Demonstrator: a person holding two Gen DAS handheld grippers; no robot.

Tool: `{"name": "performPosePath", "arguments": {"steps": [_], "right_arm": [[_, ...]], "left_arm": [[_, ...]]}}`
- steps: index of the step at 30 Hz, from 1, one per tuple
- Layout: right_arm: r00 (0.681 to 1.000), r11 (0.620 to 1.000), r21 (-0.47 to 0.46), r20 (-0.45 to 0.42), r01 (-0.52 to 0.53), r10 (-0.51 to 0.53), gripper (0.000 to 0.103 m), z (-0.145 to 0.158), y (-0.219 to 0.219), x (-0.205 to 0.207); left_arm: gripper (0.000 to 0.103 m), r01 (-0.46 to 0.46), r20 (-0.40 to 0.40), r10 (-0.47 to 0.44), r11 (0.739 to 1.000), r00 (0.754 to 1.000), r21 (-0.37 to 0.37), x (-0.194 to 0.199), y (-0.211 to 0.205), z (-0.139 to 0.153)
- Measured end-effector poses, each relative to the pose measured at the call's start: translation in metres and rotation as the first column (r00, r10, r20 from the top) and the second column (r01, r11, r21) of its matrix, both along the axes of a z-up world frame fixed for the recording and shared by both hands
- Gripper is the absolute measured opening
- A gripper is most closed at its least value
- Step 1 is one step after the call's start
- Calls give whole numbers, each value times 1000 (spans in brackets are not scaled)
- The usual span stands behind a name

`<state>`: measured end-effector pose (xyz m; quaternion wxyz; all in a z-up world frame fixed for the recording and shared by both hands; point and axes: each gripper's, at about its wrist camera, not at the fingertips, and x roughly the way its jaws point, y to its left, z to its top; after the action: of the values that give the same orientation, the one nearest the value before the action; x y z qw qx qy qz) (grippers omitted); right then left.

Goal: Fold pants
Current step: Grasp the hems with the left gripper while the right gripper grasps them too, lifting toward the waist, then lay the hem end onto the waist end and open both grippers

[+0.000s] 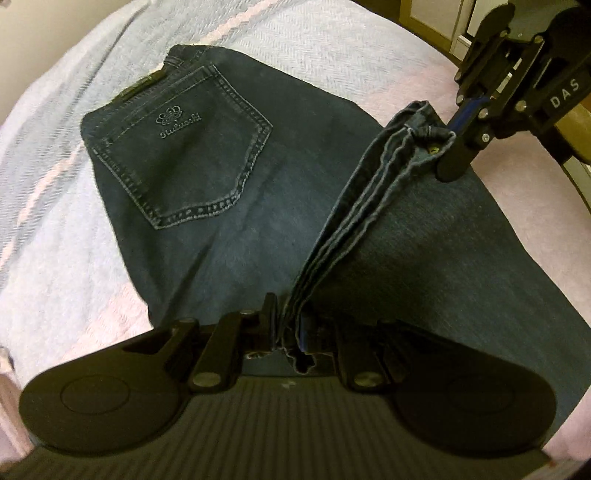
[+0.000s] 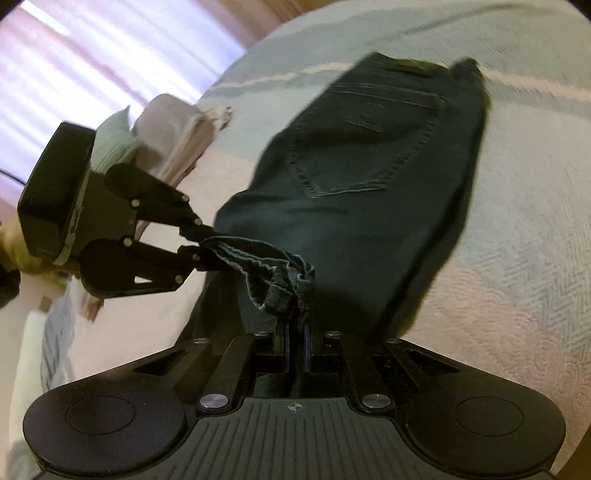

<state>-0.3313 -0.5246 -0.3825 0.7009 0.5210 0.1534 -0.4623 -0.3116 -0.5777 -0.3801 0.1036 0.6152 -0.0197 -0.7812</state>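
Observation:
Dark blue jeans lie flat on a bedspread, back pocket up, waistband at the far left. The stacked leg hems are lifted above the seat and stretched in a band between both grippers. My left gripper is shut on one end of the hems at the bottom of its view. My right gripper is shut on the other end at the upper right. In the right wrist view the jeans are blurred; my right gripper clamps the bunched hem, and the left gripper holds the far end.
The pale blue and pink woven bedspread covers the whole surface. Folded pale clothes lie beyond the left gripper in the right wrist view. Curtains hang at the back. Wooden furniture stands past the bed's far edge.

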Motion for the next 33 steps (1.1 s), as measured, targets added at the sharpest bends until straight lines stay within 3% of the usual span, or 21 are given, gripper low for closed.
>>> {"name": "performPosePath", "arguments": {"steps": [3,5,11,14,19,23,25,28,31,33], "right_arm": [[1000,999,38,12,12,-12,4,-14,-8,-9],[1000,997,73,12,16,-17,4,-26,-13,-14],[999,996,87,27,33,-35,4,-34,-15,-23],[995,991,95,22,94,-96,10,-35,-11,-27],[966,979,-30,-158,202,-204,23,-3,19,-18],[967,980,-80,-166,184,-195,24,15,49,10],[981,990,-80,-149,113,-124,25,19,67,38],[985,995,-84,-169,-47,33,30,23,110,91],[940,962,-111,-268,-250,213,51,23,161,145],[876,917,-120,-364,-381,316,56,19,195,179]], "left_arm": [[12,-12,8,12,999,1000,40,-6,-14,-12],[20,-36,15,35,998,999,44,-9,-21,-20],[29,-193,-65,198,978,978,77,16,-41,-13],[29,-339,-112,341,940,933,35,46,-48,1],[26,-505,-199,497,863,845,9,100,-36,29],[26,-538,-233,528,843,817,23,130,9,38],[26,-517,-235,507,856,829,22,144,41,35],[26,-439,-214,430,899,877,6,160,100,25],[26,-314,-186,300,948,936,-50,181,160,13],[30,-200,-165,180,974,970,-108,191,198,1]]}}
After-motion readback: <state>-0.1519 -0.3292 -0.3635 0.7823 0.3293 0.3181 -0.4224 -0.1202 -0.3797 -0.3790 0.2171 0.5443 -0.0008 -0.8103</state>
